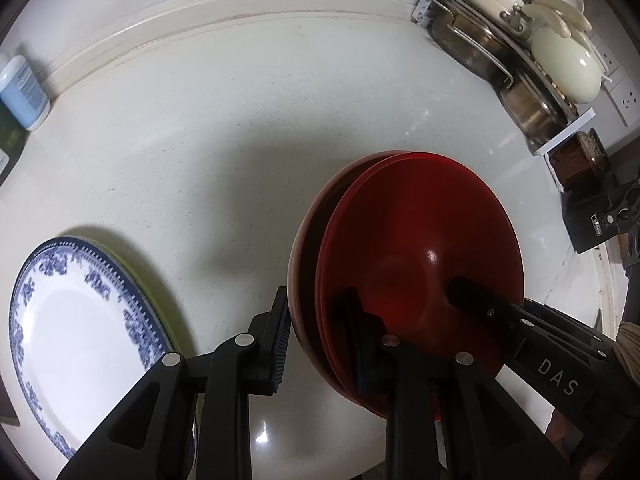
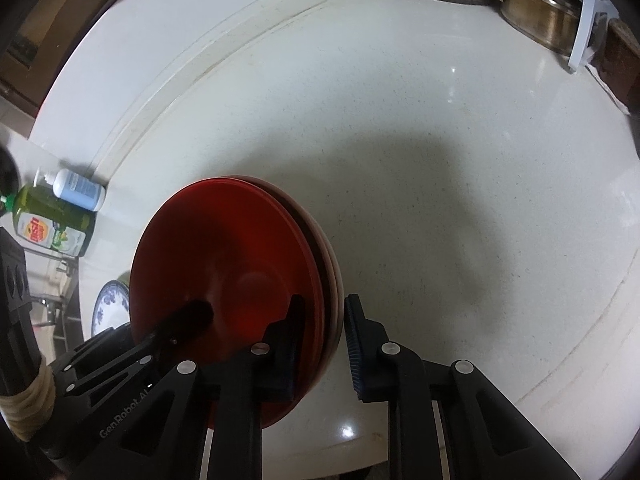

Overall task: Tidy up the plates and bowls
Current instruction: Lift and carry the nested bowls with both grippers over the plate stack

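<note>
Both the left claw (image 1: 320,332) and right claw (image 2: 324,340) clench opposite rims of the red bowl stack (image 1: 420,264) over the surface (image 1: 200,140); I would lift them evenly, keeping the stack level, toward the blue-patterned plate (image 1: 72,328).

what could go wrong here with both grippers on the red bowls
1. The red bowls are stacked off-centre, rims not aligned; each gripper clamps only a rim edge, so the inner bowl could slide out.
2. The left gripper and right gripper hold opposite rims; uneven lifting could tilt the stack.
3. The blue-patterned plate sits close beside the stack on the countertop and could get knocked.
</note>
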`<state>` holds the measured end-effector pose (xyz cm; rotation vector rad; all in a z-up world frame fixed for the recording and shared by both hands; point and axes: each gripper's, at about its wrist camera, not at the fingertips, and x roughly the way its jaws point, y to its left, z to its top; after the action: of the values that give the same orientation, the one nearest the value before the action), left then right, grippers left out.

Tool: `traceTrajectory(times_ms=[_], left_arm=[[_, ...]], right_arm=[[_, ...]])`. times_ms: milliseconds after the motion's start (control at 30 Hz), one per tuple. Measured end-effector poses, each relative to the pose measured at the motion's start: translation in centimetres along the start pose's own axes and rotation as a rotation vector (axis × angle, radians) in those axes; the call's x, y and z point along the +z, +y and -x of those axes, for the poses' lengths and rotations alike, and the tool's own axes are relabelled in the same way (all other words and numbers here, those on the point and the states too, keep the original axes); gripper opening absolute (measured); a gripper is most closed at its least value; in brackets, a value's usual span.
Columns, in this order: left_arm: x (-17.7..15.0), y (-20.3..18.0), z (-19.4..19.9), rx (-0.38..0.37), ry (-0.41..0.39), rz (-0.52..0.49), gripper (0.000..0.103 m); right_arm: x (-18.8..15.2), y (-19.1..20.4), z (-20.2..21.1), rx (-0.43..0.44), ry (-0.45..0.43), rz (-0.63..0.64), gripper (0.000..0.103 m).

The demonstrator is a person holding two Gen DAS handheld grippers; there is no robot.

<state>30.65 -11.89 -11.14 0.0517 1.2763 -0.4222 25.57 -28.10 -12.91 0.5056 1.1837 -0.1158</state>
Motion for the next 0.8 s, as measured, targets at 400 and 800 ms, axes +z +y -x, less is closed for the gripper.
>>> traceTrajectory(times_ms=[400,800], left_arm=[[-2.7,3.5,5.6,0.045,-0.099,0.101,0.026],[-5.8,8.4,10.0,0.093,-0.145,0.225,0.026]], right_arm=[[-1.5,4.2,3.2,0.039,-0.041,0.119,0.022],[-3.3,9.7,5.2,0.099,-0.035,0.260,0.021]])
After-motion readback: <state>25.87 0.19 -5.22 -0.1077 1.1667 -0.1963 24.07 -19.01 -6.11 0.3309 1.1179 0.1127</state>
